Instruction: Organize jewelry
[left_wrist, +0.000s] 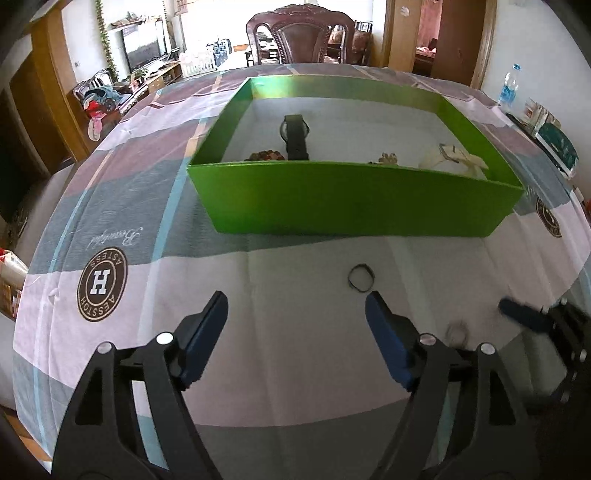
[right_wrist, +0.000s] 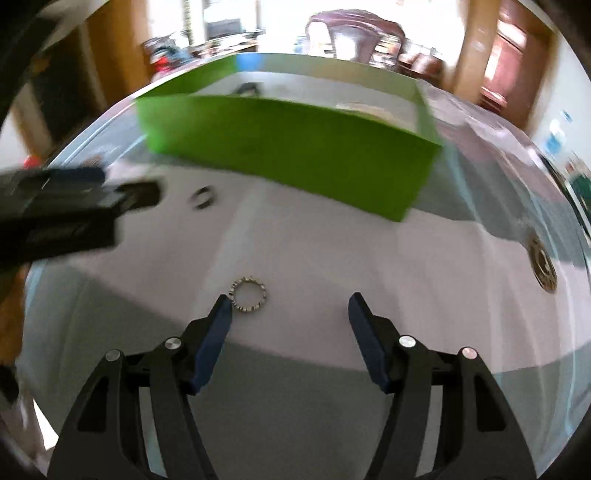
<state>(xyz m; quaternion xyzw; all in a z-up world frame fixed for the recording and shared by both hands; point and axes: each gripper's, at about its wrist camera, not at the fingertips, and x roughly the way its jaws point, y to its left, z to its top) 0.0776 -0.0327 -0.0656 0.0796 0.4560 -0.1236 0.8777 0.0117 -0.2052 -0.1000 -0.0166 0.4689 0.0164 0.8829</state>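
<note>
Both grippers, left (left_wrist: 295, 306) and right (right_wrist: 290, 306), gape wide, holding nothing. Silver ring (right_wrist: 248, 294) lies at right's 11 o'clock; dark ring (left_wrist: 361, 277) at left's 1 o'clock. Green box (left_wrist: 354, 199) beyond, 12 o'clock.

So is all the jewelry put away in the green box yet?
Not yet. A black watch, some brown beads and a few pale pieces already lie in the green box. Nothing is held: the left claw and right claw are both open and empty. Still out on the tablecloth: a dark ring and a silvery ring, right beside the right claw's left finger.
</note>
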